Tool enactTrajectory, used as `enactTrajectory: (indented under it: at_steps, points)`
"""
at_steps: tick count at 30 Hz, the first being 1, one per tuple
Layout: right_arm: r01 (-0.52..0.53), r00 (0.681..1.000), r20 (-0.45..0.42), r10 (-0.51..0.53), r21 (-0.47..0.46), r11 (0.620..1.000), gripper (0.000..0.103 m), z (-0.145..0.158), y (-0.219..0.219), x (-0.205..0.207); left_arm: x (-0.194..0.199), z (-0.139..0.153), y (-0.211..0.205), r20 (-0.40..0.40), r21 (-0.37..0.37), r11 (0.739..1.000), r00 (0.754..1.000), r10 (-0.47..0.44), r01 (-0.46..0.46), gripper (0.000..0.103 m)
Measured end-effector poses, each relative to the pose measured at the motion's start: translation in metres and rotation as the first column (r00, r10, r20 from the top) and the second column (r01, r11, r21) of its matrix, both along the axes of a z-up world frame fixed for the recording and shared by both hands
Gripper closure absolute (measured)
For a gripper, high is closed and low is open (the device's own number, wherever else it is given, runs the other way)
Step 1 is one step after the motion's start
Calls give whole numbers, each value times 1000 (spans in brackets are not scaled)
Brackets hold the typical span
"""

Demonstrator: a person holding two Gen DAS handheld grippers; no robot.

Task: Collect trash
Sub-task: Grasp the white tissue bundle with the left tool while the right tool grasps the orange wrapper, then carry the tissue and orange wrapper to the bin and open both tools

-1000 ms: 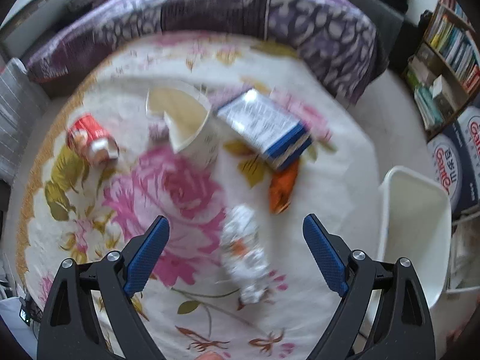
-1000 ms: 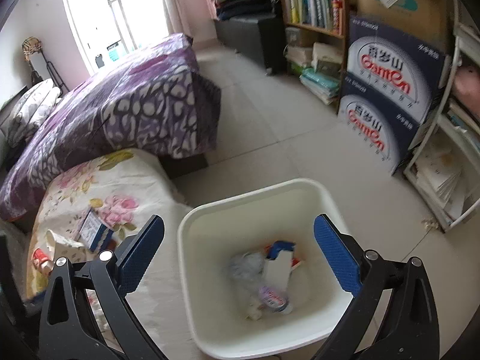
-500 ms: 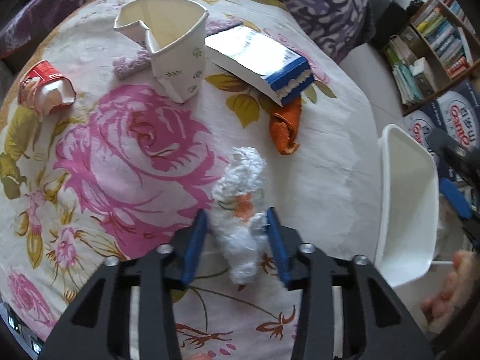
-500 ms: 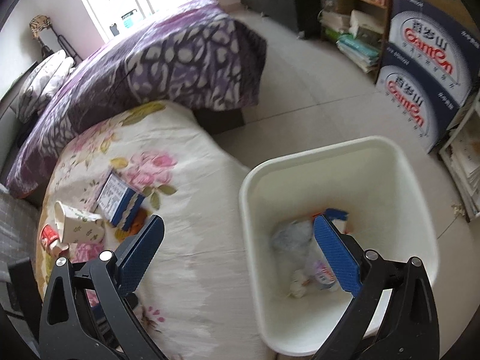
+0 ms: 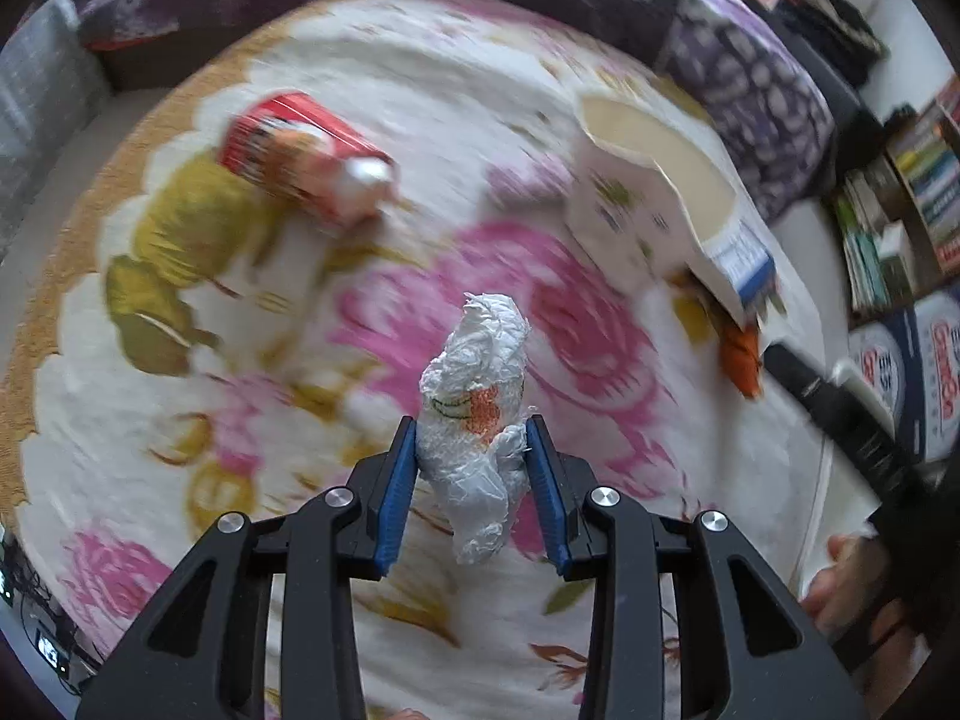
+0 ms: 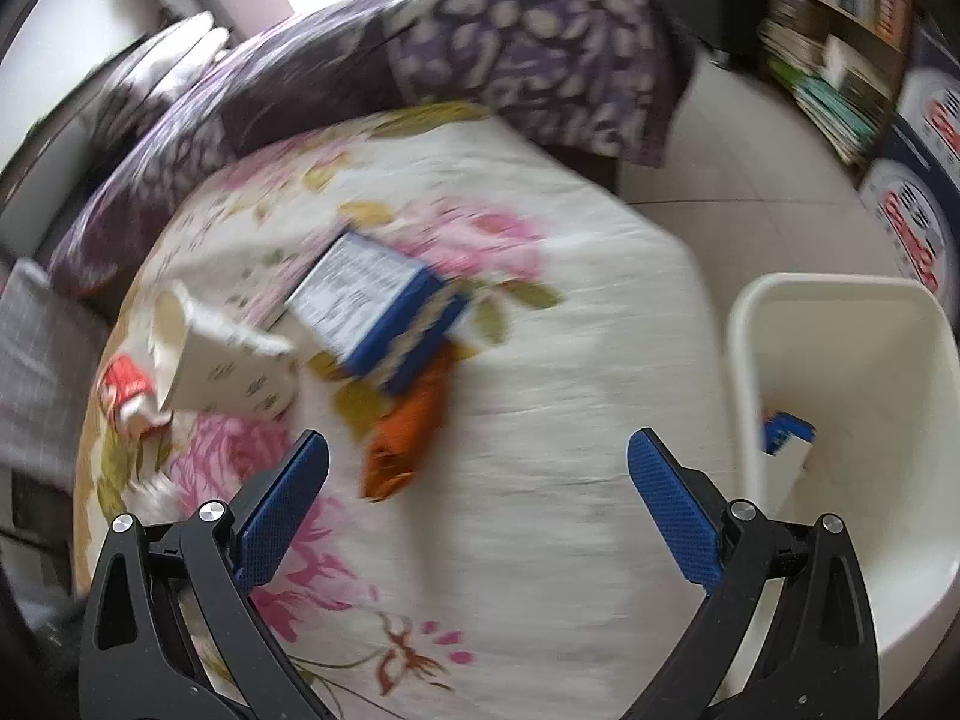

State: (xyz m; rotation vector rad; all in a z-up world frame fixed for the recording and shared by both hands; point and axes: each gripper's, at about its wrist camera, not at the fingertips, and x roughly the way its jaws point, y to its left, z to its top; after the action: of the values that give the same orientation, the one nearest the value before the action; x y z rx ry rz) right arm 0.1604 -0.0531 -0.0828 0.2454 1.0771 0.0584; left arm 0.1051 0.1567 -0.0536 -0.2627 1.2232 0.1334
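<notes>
My left gripper (image 5: 471, 450) is shut on a crumpled white tissue wad (image 5: 477, 384) with an orange spot, held above the floral bedspread (image 5: 300, 360). On the bed lie a crushed red can (image 5: 300, 162), a torn white paper cup (image 5: 648, 198), a blue and white box (image 6: 378, 306) and an orange wrapper (image 6: 408, 432). My right gripper (image 6: 477, 492) is open and empty above the bed's edge, with the orange wrapper just ahead on its left. The white trash bin (image 6: 840, 420) stands on the floor to its right, with a blue and white carton (image 6: 786, 438) inside.
A purple patterned quilt (image 6: 480, 48) lies across the far end of the bed. Bookshelves (image 6: 840, 48) and stacked printed cartons (image 6: 924, 180) line the right wall. Tiled floor (image 6: 750, 168) lies between bed and shelves. The other gripper's dark body (image 5: 852, 426) shows at right in the left wrist view.
My left gripper closed on the tissue wad and lifted it off the bedspread. My right gripper swung left from over the bin to over the bed, staying open.
</notes>
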Motion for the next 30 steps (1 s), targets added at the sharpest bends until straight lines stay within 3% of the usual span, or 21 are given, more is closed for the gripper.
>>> enactTrajectory:
  at_steps: [4, 10, 12, 19, 25, 30]
  points:
    - [-43, 999, 15, 43, -26, 999, 13, -7, 20, 2, -1, 14, 12, 36, 5, 1000, 999, 12, -13, 67]
    - [-71, 997, 20, 73, -83, 994, 44, -17, 34, 6, -5, 23, 20, 66, 22, 1000, 998, 12, -14, 67]
    - [-73, 997, 27, 75, -79, 994, 79, -18, 35, 7, -4, 23, 23, 68, 22, 1000, 998, 17, -19, 67]
    - [-80, 995, 61, 80, 7, 997, 83, -9, 28, 3, -4, 33, 31, 113, 64, 996, 992, 51, -59, 67]
    - [-119, 983, 152, 100, 121, 985, 83, 25, 24, -10, -7, 58, 30, 213, 114, 989, 974, 71, -97, 67]
    - [-138, 966, 237, 105, 130, 982, 83, 55, 21, -25, -11, 82, 24, 303, 152, 982, 951, 63, -113, 67]
